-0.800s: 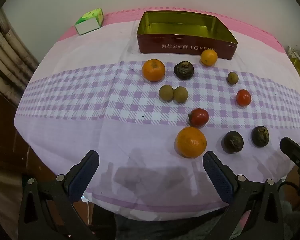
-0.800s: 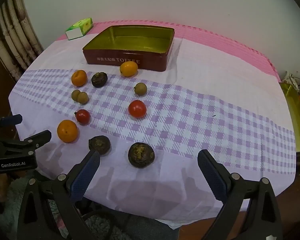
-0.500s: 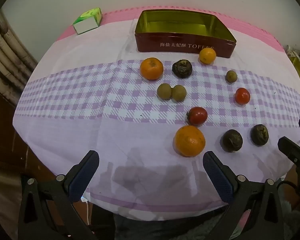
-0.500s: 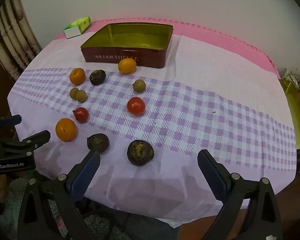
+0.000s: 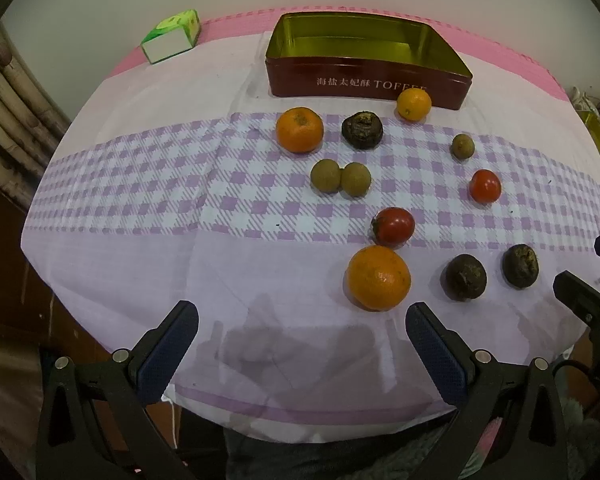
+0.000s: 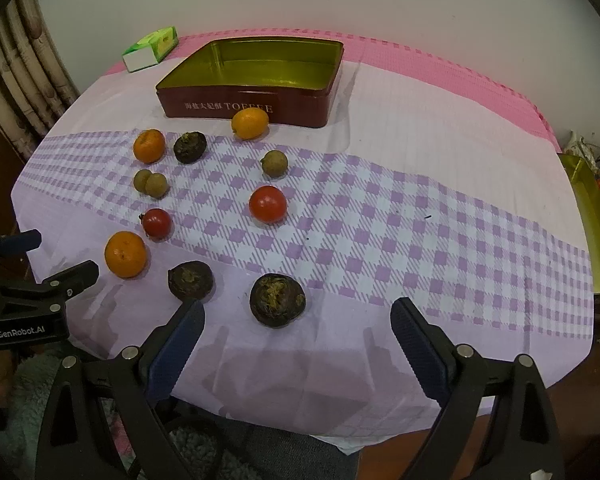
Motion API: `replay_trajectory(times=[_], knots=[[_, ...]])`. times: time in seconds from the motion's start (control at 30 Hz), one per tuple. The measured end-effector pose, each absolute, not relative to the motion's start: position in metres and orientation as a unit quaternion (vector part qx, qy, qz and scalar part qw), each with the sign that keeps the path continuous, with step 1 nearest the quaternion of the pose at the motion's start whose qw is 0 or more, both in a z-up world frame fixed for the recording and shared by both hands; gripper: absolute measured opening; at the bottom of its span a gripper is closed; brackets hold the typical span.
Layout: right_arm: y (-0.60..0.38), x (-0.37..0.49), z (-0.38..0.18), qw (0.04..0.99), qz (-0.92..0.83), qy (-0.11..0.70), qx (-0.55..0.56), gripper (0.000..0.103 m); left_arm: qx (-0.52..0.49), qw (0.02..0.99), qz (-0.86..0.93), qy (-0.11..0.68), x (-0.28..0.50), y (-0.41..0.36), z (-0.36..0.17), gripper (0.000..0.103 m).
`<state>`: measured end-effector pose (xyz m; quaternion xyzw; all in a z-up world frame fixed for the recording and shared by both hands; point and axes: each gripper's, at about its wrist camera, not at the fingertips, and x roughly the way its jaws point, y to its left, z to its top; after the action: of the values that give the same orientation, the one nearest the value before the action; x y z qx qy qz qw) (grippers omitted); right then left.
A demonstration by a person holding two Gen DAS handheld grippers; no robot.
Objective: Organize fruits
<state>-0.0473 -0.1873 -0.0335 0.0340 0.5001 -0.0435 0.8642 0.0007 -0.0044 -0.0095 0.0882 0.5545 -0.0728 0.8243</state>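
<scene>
While fruits stay, both cameras shift.

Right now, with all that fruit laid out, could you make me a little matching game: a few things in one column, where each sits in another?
Things:
1. toffee tin
2. green box
3. two brown-green fruits
4. small orange fruit

Places:
a. touching each other on the checked band
b. far left corner of the table
c. right against the tin's front wall
d. at the back, open and empty

Pairs: 1-d, 2-b, 3-a, 4-c
</scene>
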Motion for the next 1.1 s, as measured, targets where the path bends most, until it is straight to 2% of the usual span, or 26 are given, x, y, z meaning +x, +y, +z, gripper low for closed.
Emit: replay_trajectory(times=[0.1, 0.17, 0.23, 1.1], knots=[[-0.1881, -0.0471, -0.0348, 0.863, -0.043, 0.503, 0.034, 0.092, 0.090, 0.824, -0.074, 0.554, 0.0002, -0.0054, -0.0098, 0.103], [-0.1882, -0.0469, -0.0358, 0.862, -0.042, 0.504, 0.035, 0.084, 0.091, 0.825, -0.075, 0.553, -0.0002, -0.0061, -0.0102, 0.103], [-0.1888, -0.0467, -0.0381, 0.859, -0.040, 0.509, 0.037, 0.082, 0.089, 0.826, -0.076, 0.552, -0.0007, -0.0059, -0.0097, 0.103], [-0.1867, -0.0470, -0.0417, 0.858, -0.039, 0.512, 0.037, 0.082, 0.088, 0.825, -0.085, 0.552, 0.0005, -0.0098, -0.0087, 0.103]])
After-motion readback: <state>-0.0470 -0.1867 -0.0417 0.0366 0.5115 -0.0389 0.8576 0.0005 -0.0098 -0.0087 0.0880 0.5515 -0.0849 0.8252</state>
